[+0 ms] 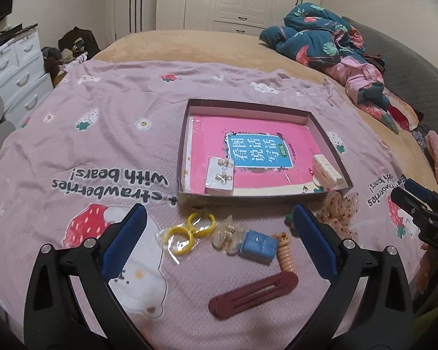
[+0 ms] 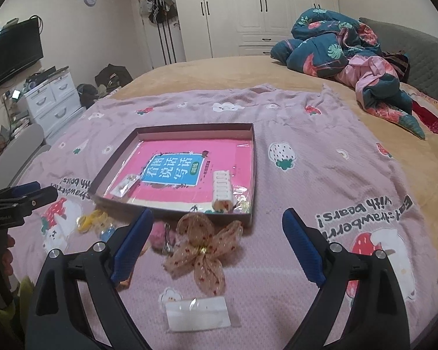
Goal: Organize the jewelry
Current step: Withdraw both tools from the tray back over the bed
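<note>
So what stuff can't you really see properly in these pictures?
- Pink fuzzy thing, right wrist view: half hidden behind a blue jaw pad and blurred.
- Green item, left wrist view: mostly behind a jaw pad.
- Small white packet, right wrist view: contents too small to tell.

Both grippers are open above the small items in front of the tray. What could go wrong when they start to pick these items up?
1. The yellow rings, clear clips and blue box lie touching, so the left gripper may pinch two at once.
2. The mesh bow is soft and may snag on the right gripper.
3. The tray sits on soft bedding and could tip if pressed.
</note>
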Demonstrator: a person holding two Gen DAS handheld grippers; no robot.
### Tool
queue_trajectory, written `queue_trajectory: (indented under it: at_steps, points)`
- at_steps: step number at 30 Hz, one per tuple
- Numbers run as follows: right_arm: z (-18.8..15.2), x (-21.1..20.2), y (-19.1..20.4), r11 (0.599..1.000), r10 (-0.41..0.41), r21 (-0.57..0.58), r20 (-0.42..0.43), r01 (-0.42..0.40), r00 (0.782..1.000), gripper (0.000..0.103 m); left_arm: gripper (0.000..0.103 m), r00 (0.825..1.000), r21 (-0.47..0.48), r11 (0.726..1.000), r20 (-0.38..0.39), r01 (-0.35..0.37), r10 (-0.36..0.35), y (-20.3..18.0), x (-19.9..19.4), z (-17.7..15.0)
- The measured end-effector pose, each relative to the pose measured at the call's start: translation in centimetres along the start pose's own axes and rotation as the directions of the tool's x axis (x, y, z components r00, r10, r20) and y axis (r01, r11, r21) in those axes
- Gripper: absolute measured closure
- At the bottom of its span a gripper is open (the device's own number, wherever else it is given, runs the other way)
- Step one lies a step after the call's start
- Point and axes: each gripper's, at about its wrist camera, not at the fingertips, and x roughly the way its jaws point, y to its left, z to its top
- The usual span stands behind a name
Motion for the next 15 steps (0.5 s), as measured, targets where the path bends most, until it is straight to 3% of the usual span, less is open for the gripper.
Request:
queue_trajectory:
  at_steps: [15]
  points:
    - [-3.2, -2.4, 1.2, 0.999, 0.016, -0.052, -0.021, -0.017, 1.000, 0.013, 0.009, 1.000, -0.008, 1.000, -0.012, -0.010, 0.010, 0.4, -2.3, -3.9]
